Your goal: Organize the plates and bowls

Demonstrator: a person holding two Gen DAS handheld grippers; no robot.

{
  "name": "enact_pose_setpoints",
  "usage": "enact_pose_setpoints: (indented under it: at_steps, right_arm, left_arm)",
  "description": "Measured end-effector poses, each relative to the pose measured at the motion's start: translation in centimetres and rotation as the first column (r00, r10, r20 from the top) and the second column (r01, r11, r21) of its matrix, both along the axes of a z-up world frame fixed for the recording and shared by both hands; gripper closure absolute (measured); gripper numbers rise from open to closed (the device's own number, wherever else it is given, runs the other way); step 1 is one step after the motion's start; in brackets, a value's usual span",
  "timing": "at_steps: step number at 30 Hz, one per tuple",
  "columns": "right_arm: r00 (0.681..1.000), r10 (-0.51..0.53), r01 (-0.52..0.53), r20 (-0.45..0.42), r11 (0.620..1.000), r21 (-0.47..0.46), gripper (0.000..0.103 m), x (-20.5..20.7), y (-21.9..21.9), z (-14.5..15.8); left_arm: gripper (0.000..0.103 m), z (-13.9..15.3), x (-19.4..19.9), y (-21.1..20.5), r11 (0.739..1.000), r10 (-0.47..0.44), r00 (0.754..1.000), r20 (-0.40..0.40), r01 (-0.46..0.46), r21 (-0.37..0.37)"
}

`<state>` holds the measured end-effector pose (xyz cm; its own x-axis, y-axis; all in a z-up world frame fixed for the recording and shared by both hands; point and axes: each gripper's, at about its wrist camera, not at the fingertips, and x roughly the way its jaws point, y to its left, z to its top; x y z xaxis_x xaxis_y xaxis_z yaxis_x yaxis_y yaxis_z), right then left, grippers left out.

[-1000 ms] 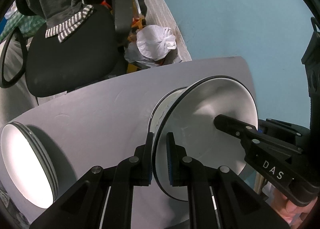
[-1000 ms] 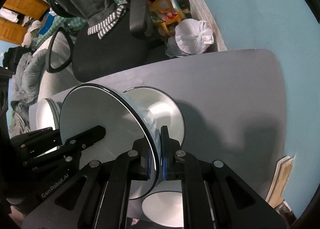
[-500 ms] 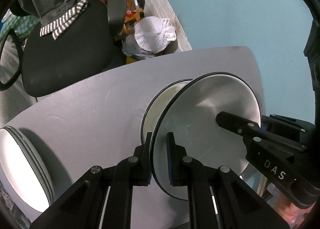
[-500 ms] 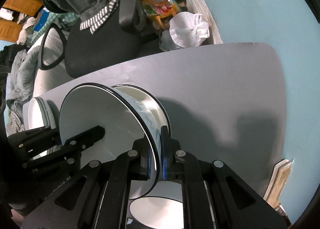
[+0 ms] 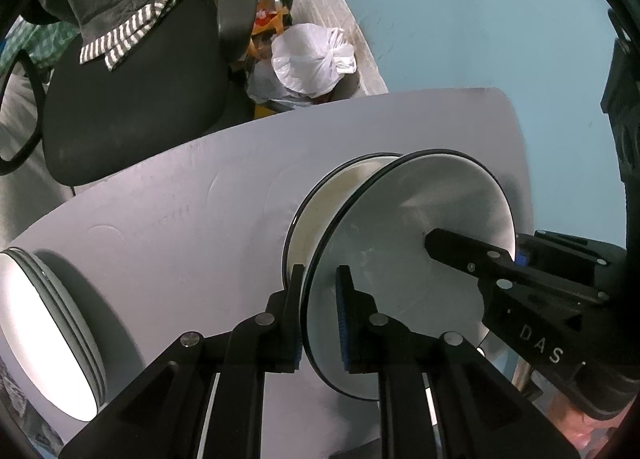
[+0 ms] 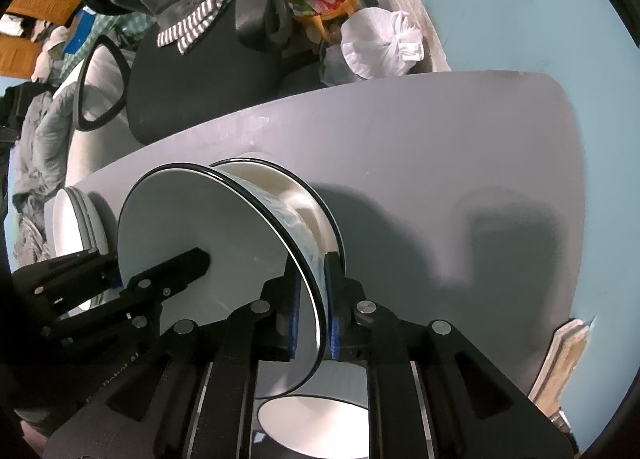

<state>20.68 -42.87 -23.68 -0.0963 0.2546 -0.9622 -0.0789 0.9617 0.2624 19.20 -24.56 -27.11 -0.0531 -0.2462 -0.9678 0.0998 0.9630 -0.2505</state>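
Left wrist view: the white bowl [image 5: 404, 255] is seen above a second bowl [image 5: 320, 211] on the grey tabletop [image 5: 180, 227], its near rim set between the left tongs [image 5: 318, 311]. The jaws are opening; a slight gap is seen beside the rim on the inner pad's side. The far rim is gripped by the right tongs [image 5: 516, 255]. A stack of plates [image 5: 48, 335] is seen at the tabletop's left edge. An office chair [image 5: 132, 99] and a white bag [image 5: 312, 59] are seen beyond.

Right wrist view: the bowl's [image 6: 200, 235] rim is set between the right tongs [image 6: 312, 315], jaws opening, pads still on it. The opposite rim is reached by the left tongs [image 6: 118, 273]. The second bowl [image 6: 288, 187] is directly under it. Another white dish [image 6: 316, 427] is partly hidden below.
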Motion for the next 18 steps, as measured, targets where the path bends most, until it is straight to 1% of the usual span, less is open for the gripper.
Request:
enact_pose_setpoints:
  at_steps: [3,5,7,9,12,13,14,15,16,18]
  right_arm:
    - [1.000,-0.006,0.006,-0.006,1.000,-0.001,0.091,0.0,0.0,0.1]
    - [1.000,-0.008,0.008,-0.012,1.000,0.005,0.089,-0.1,0.0,0.2]
    - [1.000,-0.010,0.010,-0.020,1.000,0.020,0.082,0.0,0.0,0.3]
    - [1.000,-0.017,0.017,-0.025,1.000,0.026,0.079,0.0,0.0,0.4]
    - [1.000,-0.019,0.020,-0.024,1.000,0.025,0.078,0.1,0.0,0.6]
    - [0.999,-0.023,0.024,-0.024,0.999,0.027,0.078,0.1,-0.1,0.7]
    - [0.999,-0.027,0.028,-0.023,0.999,0.029,0.078,0.1,-0.2,0.8]
    - [0.999,-0.034,0.034,-0.016,0.999,0.029,0.077,0.1,-0.3,1.0]
    - [0.999,-0.037,0.037,-0.007,0.999,0.021,0.068,0.2,-0.4,1.2]
    - [0.999,-0.044,0.044,0.031,0.999,0.008,0.055,0.3,-0.6,2.1]
  left_arm:
    - [0.086,0.1,0.0,-0.1,1.000,-0.010,1.000,-0.008,0.010,-0.001]
    - [0.083,0.2,0.0,-0.1,1.000,-0.017,1.000,-0.013,0.017,-0.005]
    - [0.081,0.4,0.0,-0.2,1.000,-0.018,1.000,-0.015,0.018,-0.007]
    - [0.080,0.6,0.0,-0.1,1.000,-0.019,1.000,-0.015,0.019,-0.002]
    - [0.075,1.1,-0.1,0.1,1.000,-0.018,1.000,-0.006,0.018,-0.009]
    - [0.069,1.2,-0.2,0.1,1.000,-0.016,1.000,-0.002,0.016,-0.010]
    - [0.054,1.4,-0.2,0.2,1.000,-0.014,1.000,0.007,0.014,0.005]
    - [0.050,1.7,-0.3,0.3,1.000,-0.012,1.000,0.022,0.011,0.021]
    - [0.047,2.1,-0.3,0.5,0.999,-0.009,0.999,0.047,0.008,0.031]
    - [0.047,2.4,-0.4,0.7,1.000,-0.009,0.998,0.054,0.008,0.028]
